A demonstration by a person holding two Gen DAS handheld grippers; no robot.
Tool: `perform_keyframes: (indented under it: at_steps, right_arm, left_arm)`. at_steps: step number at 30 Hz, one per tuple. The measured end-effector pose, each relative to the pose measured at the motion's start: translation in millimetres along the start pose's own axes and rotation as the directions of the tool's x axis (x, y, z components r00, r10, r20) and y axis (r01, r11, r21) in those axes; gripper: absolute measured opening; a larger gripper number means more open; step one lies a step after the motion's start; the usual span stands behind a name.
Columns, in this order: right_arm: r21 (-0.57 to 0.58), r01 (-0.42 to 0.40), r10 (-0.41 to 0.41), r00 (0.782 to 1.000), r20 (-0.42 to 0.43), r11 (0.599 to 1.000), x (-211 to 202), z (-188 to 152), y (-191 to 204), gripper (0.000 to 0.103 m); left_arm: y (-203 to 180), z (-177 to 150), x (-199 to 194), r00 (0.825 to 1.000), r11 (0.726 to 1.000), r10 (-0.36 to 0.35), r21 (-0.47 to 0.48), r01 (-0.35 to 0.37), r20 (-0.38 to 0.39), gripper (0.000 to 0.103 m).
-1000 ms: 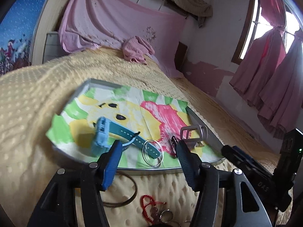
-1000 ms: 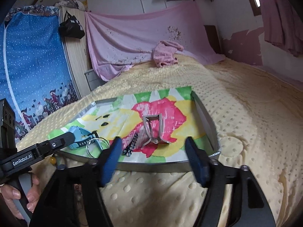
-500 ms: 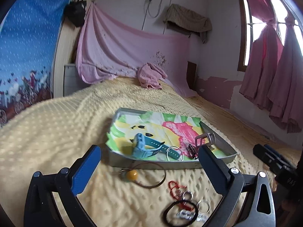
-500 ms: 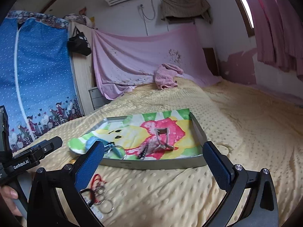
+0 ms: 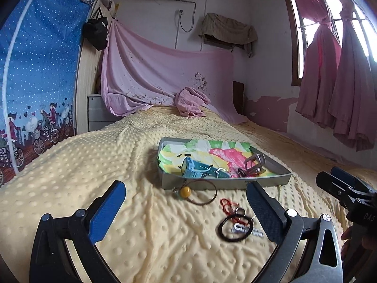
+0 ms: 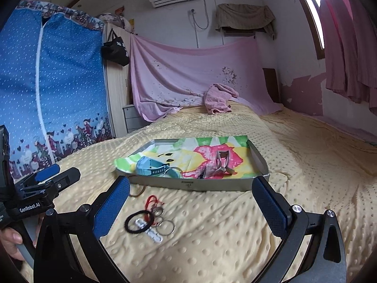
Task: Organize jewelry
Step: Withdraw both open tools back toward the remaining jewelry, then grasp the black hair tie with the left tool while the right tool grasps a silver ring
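Observation:
A grey tray (image 5: 223, 185) lined with bright patterned paper sits on the yellow blanket. In it lie a blue watch (image 5: 195, 168), a metal ring (image 5: 221, 171), a dark clip (image 5: 241, 172) and a silver clasp piece (image 5: 255, 162). In front of the tray lie a thin bangle with a yellow bead (image 5: 185, 192), a red cord (image 5: 227, 204), a black hair tie (image 5: 233, 228), rings (image 6: 166, 227) and a white clip (image 6: 150, 232). My left gripper (image 5: 186, 195) and right gripper (image 6: 191, 193) both hover short of the tray, open wide with nothing between the fingers.
The dimpled yellow blanket (image 5: 70, 176) covers the whole bed. A pink towel (image 5: 190, 103) lies at the far end under a hanging pink sheet. A blue wardrobe cover (image 6: 59, 82) stands left, curtains (image 5: 334, 82) right. A hand (image 6: 9, 240) holds the left gripper's handle.
Both grippers pulled back from the tray and rose a little, and their jaws spread from partly open to wide. The loose pieces on the blanket came into view.

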State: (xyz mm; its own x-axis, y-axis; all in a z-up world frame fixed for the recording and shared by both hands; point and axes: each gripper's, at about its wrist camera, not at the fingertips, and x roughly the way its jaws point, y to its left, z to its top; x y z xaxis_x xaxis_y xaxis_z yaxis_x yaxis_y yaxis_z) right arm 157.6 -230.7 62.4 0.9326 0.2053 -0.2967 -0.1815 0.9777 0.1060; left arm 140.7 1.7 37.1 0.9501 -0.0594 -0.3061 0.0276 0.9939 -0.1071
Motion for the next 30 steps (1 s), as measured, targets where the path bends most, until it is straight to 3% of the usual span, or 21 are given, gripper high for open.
perform_keyframes:
  at_steps: [5,17,21,26,27,28,30]
  right_arm:
    - [-0.06,-0.001,-0.001,1.0,-0.026,0.998,-4.9,-5.4,4.9,0.102]
    - [-0.051,-0.033,0.026,0.991,-0.131,0.998,14.8,-14.4,3.5,0.102]
    - [-0.039,-0.042,0.035,0.986,-0.16,0.998,23.3,-16.4,1.9,0.102]
    - [-0.043,-0.077,0.067,0.978,-0.197,0.996,39.0,-17.3,1.1,0.101]
    - [-0.046,-0.09,0.078,0.974,-0.211,0.995,44.1,-18.0,1.1,0.096]
    - [-0.047,-0.103,0.09,0.969,-0.23,0.994,50.3,-19.1,1.3,0.081]
    - [-0.043,-0.119,0.104,0.96,-0.261,0.992,60.3,-21.7,0.8,0.061]
  left_arm:
    - [3.3,-12.5,-4.7,0.999,1.0,-0.004,0.025,0.005,-0.038,0.103]
    - [-0.8,-23.1,6.9,0.993,0.998,-0.021,0.053,0.027,-0.118,0.103]
    - [0.9,-23.3,14.6,0.989,0.999,-0.017,0.042,0.024,-0.145,0.103]
    - [4.1,-22.5,27.0,0.982,0.998,-0.061,0.015,0.065,-0.18,0.102]
    - [4.5,-22.6,29.4,0.98,0.997,-0.075,0.012,0.078,-0.187,0.101]
    - [4.2,-23.0,33.1,0.976,0.995,-0.092,0.008,0.096,-0.198,0.092]
    - [3.0,-24.1,39.1,0.967,0.992,-0.124,0.003,0.128,-0.222,0.08]
